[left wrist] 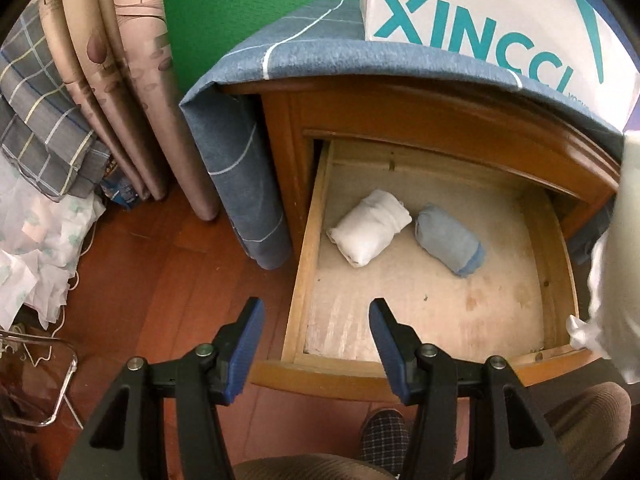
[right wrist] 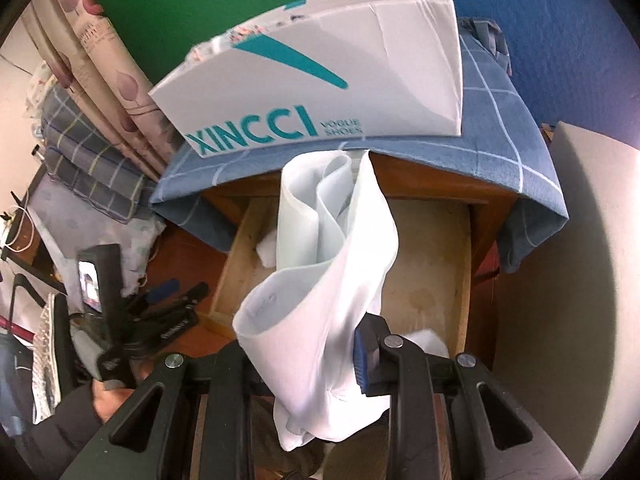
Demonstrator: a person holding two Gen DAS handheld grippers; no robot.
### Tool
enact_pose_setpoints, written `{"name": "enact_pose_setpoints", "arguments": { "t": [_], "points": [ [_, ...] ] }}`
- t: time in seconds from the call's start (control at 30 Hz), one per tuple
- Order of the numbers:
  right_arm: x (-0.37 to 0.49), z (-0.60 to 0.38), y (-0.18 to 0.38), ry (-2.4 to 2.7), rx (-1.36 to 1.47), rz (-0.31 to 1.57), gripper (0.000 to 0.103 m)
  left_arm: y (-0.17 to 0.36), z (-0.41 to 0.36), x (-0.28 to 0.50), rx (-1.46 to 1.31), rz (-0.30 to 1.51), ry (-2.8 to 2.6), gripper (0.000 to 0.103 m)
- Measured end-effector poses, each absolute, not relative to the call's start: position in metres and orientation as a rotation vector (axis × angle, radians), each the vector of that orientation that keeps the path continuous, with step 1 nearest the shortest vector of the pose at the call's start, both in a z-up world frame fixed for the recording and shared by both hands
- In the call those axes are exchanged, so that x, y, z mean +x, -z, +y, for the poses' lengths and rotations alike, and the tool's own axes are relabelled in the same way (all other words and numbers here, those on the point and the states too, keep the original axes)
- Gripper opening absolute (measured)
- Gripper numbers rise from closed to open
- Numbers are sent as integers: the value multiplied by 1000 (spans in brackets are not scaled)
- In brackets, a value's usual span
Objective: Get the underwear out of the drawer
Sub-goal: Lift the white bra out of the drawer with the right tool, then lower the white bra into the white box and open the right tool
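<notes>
My right gripper (right wrist: 320, 356) is pinching a pale, silky piece of underwear (right wrist: 332, 280); the cloth is bunched between the fingers (right wrist: 366, 354) and stands up in loose folds in front of the camera, held above the open drawer (right wrist: 460, 264). Some of it hangs down below the fingers. In the left wrist view this same cloth (left wrist: 612, 300) shows as a white blur at the right edge, over the drawer's right front corner.

My left gripper (left wrist: 316, 344) holds nothing. Its blue-padded fingers (left wrist: 250, 344) are spread wide apart, hovering above the drawer's front left corner, partly over the wooden floor (left wrist: 168, 280).

The drawer (left wrist: 308, 240) is pulled out of a brown wooden nightstand (left wrist: 400, 108). Two rolled bundles lie on its bottom toward the back left: a white roll (left wrist: 368, 232) and just beside it, to the right, a light blue roll (left wrist: 450, 240). I cannot tell whether the two touch. The remaining drawer bottom is bare, stained board.

A blue checked cloth (left wrist: 280, 52) covers the nightstand top and drapes down its left side. A white shoe box (right wrist: 320, 76) with teal lettering sits on that cloth. Patterned curtains (left wrist: 132, 80) hang to the left of the nightstand, with folded grey checked bedding (left wrist: 44, 132) beyond them.
</notes>
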State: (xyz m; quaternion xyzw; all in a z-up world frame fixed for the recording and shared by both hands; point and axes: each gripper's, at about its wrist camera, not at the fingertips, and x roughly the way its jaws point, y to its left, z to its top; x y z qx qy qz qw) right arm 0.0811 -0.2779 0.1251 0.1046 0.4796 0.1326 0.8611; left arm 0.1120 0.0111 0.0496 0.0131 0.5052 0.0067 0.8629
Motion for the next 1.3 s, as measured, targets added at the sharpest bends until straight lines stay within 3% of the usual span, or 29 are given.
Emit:
{"name": "enact_pose_setpoints", "arguments": {
  "t": [0.47, 1.03, 1.2, 1.3],
  "points": [
    [73, -263, -208, -338, 204, 869, 25, -50, 8, 109, 38, 1047, -3, 56],
    [145, -262, -386, -295, 125, 547, 25, -49, 13, 109, -1, 1054, -8, 56],
    [185, -255, -398, -250, 90, 541, 25, -49, 18, 110, -25, 1053, -10, 56],
    [221, -252, -378, -216, 72, 604, 25, -48, 19, 110, -25, 1057, -12, 56]
  ]
}}
